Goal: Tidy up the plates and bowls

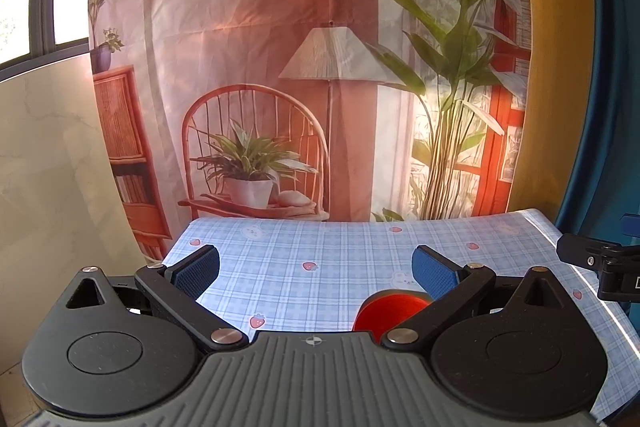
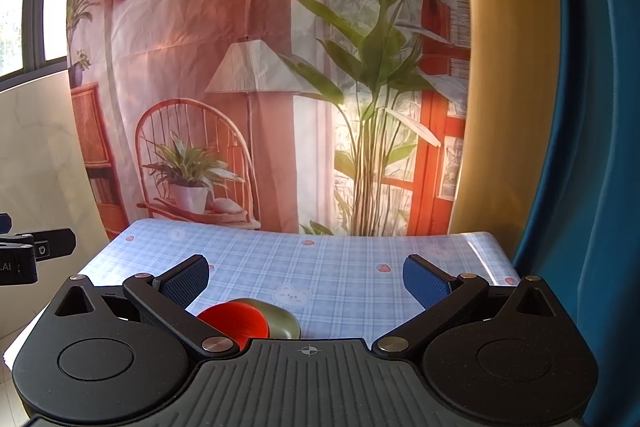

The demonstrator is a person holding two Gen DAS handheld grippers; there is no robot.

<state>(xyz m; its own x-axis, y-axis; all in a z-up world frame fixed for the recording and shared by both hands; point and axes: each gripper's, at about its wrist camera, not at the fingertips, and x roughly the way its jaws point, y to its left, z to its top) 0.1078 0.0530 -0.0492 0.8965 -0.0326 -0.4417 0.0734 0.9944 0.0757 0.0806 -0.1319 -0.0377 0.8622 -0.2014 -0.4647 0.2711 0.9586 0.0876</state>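
Note:
A red bowl (image 1: pixel 386 309) sits on the table near its front edge, partly hidden behind my left gripper's right arm. In the right wrist view the red bowl (image 2: pixel 236 321) lies low at left with an olive-green dish (image 2: pixel 282 321) right behind it, touching or overlapping it. My left gripper (image 1: pixel 316 267) is open and empty, above the table. My right gripper (image 2: pixel 306 277) is open and empty, held above and behind the dishes.
The table wears a blue plaid cloth with strawberries (image 1: pixel 320 259). A printed room backdrop (image 1: pixel 280 67) hangs behind it. A blue curtain (image 2: pixel 592 107) is at the right. The other gripper shows at the right edge (image 1: pixel 600 263) and the left edge (image 2: pixel 28 255).

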